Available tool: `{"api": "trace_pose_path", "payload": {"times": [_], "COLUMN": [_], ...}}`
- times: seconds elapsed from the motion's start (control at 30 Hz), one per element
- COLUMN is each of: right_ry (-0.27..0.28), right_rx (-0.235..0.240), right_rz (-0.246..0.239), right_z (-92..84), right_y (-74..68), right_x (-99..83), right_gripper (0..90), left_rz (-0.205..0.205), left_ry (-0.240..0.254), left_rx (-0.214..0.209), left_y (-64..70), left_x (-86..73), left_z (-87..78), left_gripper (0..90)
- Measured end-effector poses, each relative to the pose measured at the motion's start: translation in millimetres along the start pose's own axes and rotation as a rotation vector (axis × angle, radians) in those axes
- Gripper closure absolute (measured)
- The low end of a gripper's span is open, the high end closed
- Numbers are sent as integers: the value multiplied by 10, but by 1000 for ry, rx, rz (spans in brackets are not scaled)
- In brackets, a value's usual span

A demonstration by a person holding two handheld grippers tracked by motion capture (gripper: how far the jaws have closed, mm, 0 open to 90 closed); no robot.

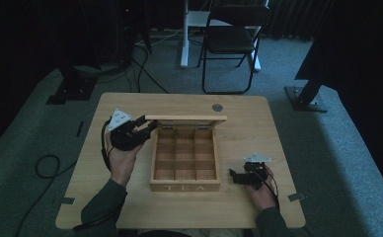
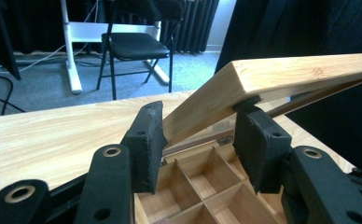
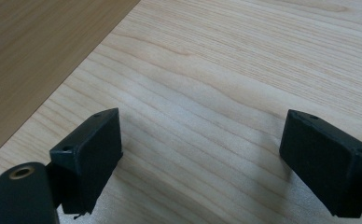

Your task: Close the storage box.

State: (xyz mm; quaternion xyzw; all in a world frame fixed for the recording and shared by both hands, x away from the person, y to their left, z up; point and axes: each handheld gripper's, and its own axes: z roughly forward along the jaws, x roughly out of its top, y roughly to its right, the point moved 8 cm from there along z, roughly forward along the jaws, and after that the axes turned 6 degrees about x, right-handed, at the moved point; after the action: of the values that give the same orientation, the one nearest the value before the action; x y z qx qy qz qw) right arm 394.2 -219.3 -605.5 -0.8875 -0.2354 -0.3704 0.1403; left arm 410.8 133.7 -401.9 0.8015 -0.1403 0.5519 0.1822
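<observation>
While straddling the raised lid's corner, left tongs (image 2: 200, 140) with jaws parted, pads either side of the wood: one pad just under the lid's edge, the other beside it; touching or merely close, cannot tell, so not a firm clamp. Right tongs (image 3: 202, 158) spread wide, holding nothing, resting low over bare pale wooden worktop (image 3: 244, 70) near its front right corner.

Between the two tongs, at the middle of the worktop: light wooden tea box (image 1: 185, 163) with a grid of empty compartments and "TEA" lettered on its front wall. Hinged flat wooden lid (image 2: 281, 77) lifted and tilted, hinges along the far side.

Likely stiff and fairly light, smooth-finished, so slippery under the pads; hinges the weak point. Best taken by the lid's free front edge or corner, never twisted sideways against the hinges.

From the high view: whole layout, both hands, left tongs (image 1: 130, 132) at the lid's left end, right tongs (image 1: 244, 177) beside the box's right wall, black folding chair (image 1: 231, 39) beyond the far edge. From the left gripper view: pad placement against the lid and compartments beneath. From the right gripper view: the wide gap between the pads.
</observation>
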Motion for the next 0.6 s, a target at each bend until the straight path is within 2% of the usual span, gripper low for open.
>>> {"api": "trace_pose_path", "payload": {"times": [0.43,0.6], "right_ry": [0,-1], "right_rx": [1,0], "right_rz": [2,1], "right_z": [0,-1], "right_y": [-2,-1], "right_x": [0,-1], "right_gripper": [125,125], "left_rz": [5,25], "left_ry": [-19,-29], "left_rx": [-11,-6], "left_y": [46,66], "left_x": [-100,-153], "left_z": [-33,-58], "left_gripper": [514,507]}}
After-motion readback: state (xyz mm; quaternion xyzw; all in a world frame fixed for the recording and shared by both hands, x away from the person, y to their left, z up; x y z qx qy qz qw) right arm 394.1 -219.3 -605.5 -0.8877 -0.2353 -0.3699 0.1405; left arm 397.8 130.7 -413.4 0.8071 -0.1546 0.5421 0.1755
